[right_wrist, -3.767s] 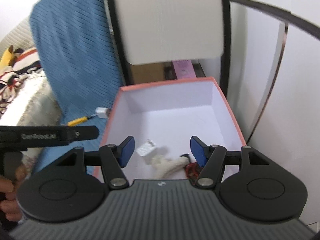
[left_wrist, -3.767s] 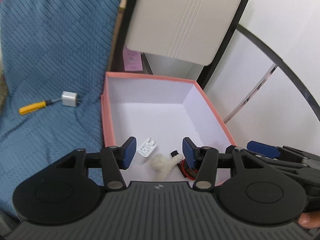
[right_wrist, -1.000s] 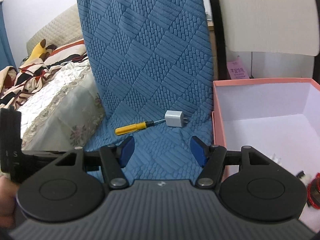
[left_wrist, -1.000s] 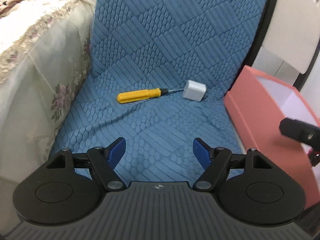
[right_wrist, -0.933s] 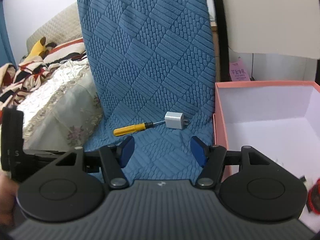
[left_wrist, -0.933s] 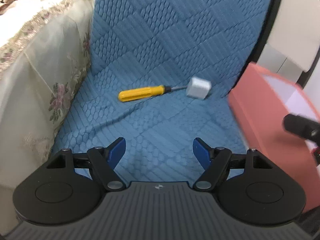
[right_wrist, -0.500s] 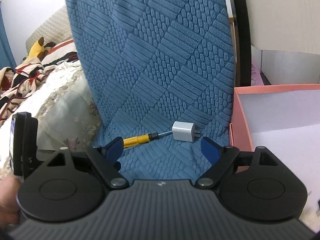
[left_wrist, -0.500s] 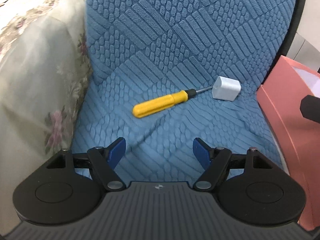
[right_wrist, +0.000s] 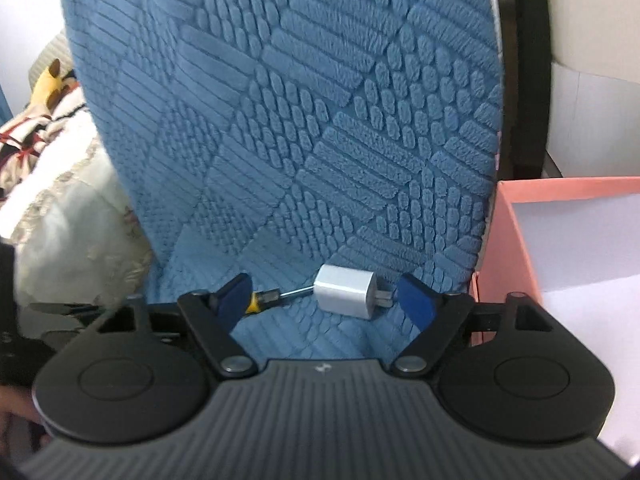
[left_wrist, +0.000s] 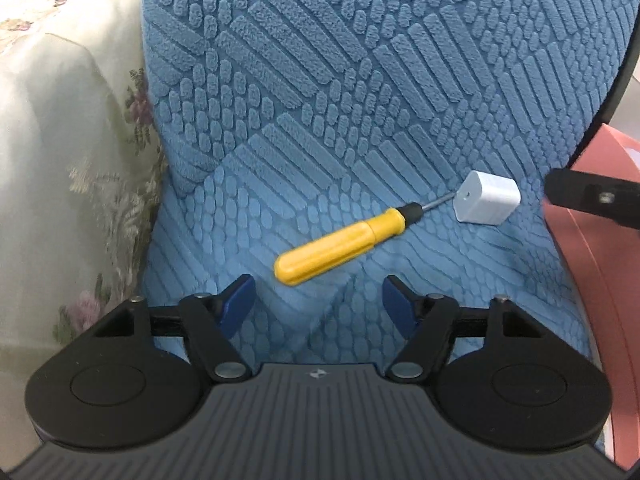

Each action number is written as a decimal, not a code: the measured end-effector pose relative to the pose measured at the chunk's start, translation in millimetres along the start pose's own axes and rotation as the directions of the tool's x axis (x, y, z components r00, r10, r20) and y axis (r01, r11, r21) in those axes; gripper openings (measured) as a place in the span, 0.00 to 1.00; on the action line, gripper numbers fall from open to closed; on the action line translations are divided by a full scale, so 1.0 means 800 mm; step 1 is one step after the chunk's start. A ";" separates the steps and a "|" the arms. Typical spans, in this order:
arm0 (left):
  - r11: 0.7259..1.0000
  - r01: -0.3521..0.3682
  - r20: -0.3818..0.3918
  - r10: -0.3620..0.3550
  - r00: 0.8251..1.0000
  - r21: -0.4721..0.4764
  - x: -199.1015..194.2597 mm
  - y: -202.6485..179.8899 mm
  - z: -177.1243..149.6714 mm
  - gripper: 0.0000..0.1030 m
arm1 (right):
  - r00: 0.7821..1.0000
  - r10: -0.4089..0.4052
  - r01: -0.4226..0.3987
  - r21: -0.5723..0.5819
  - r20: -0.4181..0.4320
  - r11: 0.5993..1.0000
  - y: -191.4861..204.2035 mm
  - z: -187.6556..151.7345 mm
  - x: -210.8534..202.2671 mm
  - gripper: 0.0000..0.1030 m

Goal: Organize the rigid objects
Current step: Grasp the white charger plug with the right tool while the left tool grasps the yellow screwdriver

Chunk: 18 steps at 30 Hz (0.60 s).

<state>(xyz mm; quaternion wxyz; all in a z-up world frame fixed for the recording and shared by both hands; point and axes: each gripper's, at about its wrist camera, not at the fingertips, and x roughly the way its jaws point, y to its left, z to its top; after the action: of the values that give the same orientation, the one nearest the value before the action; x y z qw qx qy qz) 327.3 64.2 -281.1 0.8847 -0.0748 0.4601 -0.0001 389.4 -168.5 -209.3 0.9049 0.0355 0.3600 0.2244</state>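
Since the earlier frames both grippers have left the pink cardboard box (right_wrist: 516, 196) and come down over the blue textured cushion (left_wrist: 360, 100), so the two loose things now sit much larger in both views. The left gripper (left_wrist: 316, 300) hovers just short of the yellow-handled screwdriver (left_wrist: 340, 244); its blue pads stand fairly wide apart and are closing, with only cushion between them. The right gripper (right_wrist: 326, 298) has its jaws wide and closing too, and the small white plug-in charger cube (right_wrist: 346, 290) lies between the pads, neither pad touching it.

The screwdriver lies flat near the cushion's middle, its handle end towards the left gripper and its thin metal shaft pointing at the charger. The shaft tip reaches the charger's side; whether they touch I cannot tell. The charger sits near the cushion's right edge, close to the box's left wall, its prongs pointing towards the box. A pale floral bedcover (left_wrist: 68, 160) lies beyond the cushion's left edge.
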 end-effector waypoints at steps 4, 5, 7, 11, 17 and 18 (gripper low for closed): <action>1.000 0.015 -0.007 -0.015 1.000 0.007 0.012 0.005 0.010 0.64 | 1.000 -0.008 0.008 -0.026 -0.018 1.000 0.003 0.004 0.022 0.68; 1.000 0.022 -0.007 -0.022 1.000 0.005 0.015 0.006 0.012 0.63 | 1.000 -0.007 0.007 -0.030 -0.022 1.000 0.003 0.005 0.027 0.66; 0.999 0.041 -0.008 -0.041 0.999 0.004 0.019 0.008 0.016 0.60 | 1.000 -0.010 0.009 -0.041 -0.028 0.999 0.002 0.006 0.036 0.64; 0.998 0.050 -0.016 -0.050 0.999 0.024 0.026 0.008 0.023 0.58 | 0.998 -0.027 0.024 -0.057 -0.054 0.998 0.000 0.009 0.058 0.60; 0.998 0.057 -0.014 -0.056 0.998 0.035 0.029 0.014 0.032 0.53 | 0.995 -0.031 0.022 -0.092 -0.099 0.995 0.001 0.004 0.075 0.56; 0.998 0.059 -0.014 -0.058 0.998 0.036 0.029 0.015 0.033 0.51 | 0.995 -0.031 0.021 -0.100 -0.098 0.995 0.001 0.003 0.075 0.56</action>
<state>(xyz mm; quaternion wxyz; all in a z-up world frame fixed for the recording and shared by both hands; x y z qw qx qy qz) 361.0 77.9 -286.6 0.8825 -0.0723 0.4634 -0.0349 429.3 -141.5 -245.3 0.8894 -0.0252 0.3933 0.2315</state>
